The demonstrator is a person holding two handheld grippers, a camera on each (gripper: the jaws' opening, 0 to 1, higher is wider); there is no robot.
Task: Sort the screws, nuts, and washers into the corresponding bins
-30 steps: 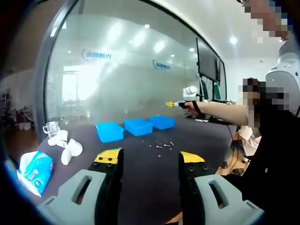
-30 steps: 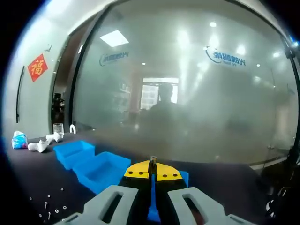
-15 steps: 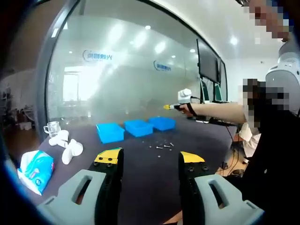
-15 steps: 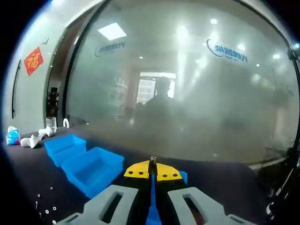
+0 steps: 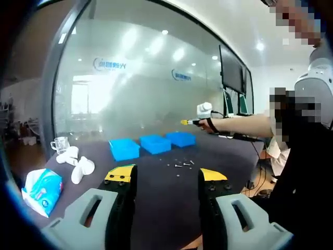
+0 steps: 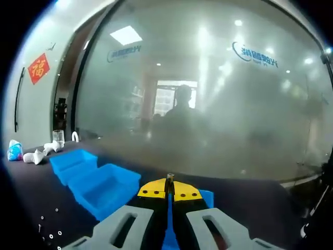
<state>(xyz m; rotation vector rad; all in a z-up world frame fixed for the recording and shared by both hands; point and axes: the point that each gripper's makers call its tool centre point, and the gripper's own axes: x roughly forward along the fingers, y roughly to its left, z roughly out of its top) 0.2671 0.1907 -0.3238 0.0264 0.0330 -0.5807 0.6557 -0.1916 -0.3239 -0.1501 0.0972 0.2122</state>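
Observation:
Three blue bins stand in a row on the dark table: left bin (image 5: 124, 148), middle bin (image 5: 155, 143), right bin (image 5: 181, 138). Loose screws, nuts and washers (image 5: 179, 164) lie just in front of them. My left gripper (image 5: 166, 176) hangs open and holds nothing, well short of the parts. My right gripper (image 5: 186, 122), held out on a person's arm, hovers above the right bin. In the right gripper view its jaws (image 6: 169, 188) are shut on a small dark screw (image 6: 169, 179), with the bins (image 6: 106, 187) below and loose parts (image 6: 49, 235) at lower left.
A tissue pack (image 5: 41, 187), crumpled white items (image 5: 78, 166) and a glass cup (image 5: 60, 144) sit at the table's left end. A frosted glass wall (image 5: 145, 88) runs behind the table. A person (image 5: 302, 156) stands at the right.
In the left gripper view, the right gripper has drifted left and a little lower above the right bin. It still holds the screw. The left gripper stays open and still.

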